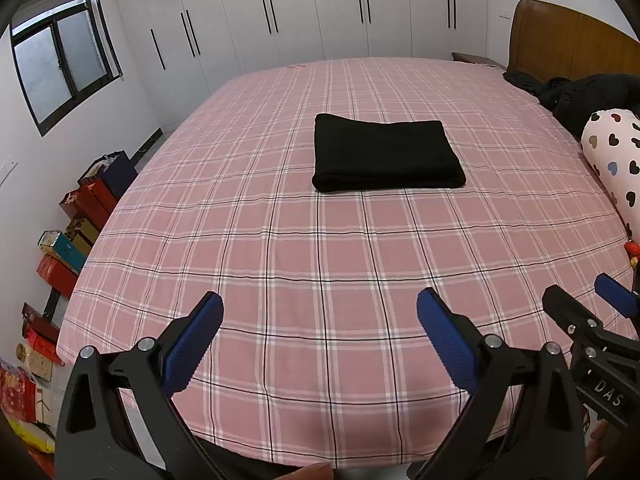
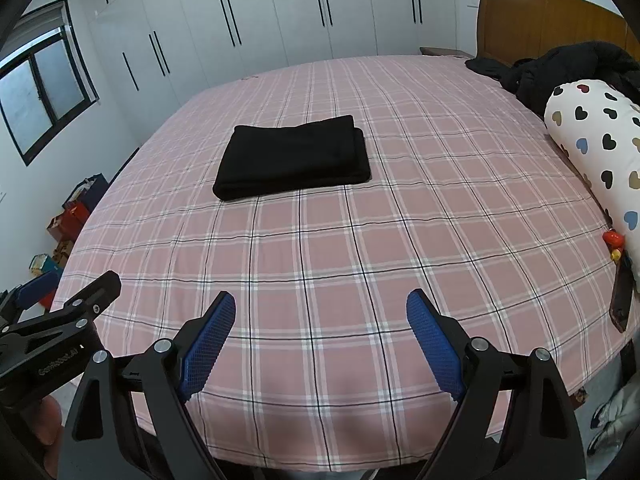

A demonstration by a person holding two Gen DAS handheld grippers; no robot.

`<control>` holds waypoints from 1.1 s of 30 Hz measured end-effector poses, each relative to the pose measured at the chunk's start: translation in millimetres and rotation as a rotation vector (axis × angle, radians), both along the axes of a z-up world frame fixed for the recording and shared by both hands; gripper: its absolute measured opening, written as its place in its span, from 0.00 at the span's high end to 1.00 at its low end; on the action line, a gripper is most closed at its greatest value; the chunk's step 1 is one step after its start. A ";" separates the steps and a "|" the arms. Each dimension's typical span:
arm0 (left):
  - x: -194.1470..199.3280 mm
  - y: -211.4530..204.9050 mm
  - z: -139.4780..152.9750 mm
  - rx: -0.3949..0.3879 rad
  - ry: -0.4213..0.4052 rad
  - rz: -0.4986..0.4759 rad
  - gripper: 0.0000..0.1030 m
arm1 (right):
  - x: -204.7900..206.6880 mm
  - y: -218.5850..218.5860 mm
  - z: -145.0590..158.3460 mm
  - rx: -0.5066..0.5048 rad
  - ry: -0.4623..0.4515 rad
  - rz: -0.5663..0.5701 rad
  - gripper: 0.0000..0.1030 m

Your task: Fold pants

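The black pants lie folded into a neat flat rectangle on the middle of the pink plaid bed; they also show in the right wrist view. My left gripper is open and empty, held above the bed's near edge, well short of the pants. My right gripper is open and empty too, beside the left one over the near edge. The right gripper also shows at the right edge of the left wrist view, and the left gripper at the left edge of the right wrist view.
A heart-print bolster pillow and a heap of dark clothes lie along the bed's right side by the wooden headboard. Boxes and bags stand on the floor left of the bed. White wardrobes line the far wall.
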State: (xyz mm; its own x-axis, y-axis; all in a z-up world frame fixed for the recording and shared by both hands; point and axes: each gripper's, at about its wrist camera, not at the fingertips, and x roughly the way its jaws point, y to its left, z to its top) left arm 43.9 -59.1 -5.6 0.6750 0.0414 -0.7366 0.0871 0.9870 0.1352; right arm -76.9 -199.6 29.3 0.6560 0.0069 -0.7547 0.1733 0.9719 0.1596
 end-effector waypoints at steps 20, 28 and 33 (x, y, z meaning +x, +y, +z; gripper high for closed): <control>2.3 -2.1 0.8 0.003 0.003 -0.003 0.07 | 0.0 -2.9 2.4 0.000 -0.004 0.003 0.17; 2.3 -3.4 1.2 -0.002 0.003 -0.003 0.07 | 1.5 -6.2 1.5 0.001 -0.002 0.000 0.17; 3.9 -4.6 0.2 0.000 0.006 -0.002 0.07 | 1.7 -5.4 0.9 0.001 0.000 0.002 0.17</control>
State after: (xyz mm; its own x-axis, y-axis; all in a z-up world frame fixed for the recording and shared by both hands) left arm 47.8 -63.7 -5.4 0.6708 0.0397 -0.7406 0.0899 0.9868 0.1343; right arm -75.2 -204.9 30.2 0.6558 0.0091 -0.7549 0.1712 0.9721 0.1604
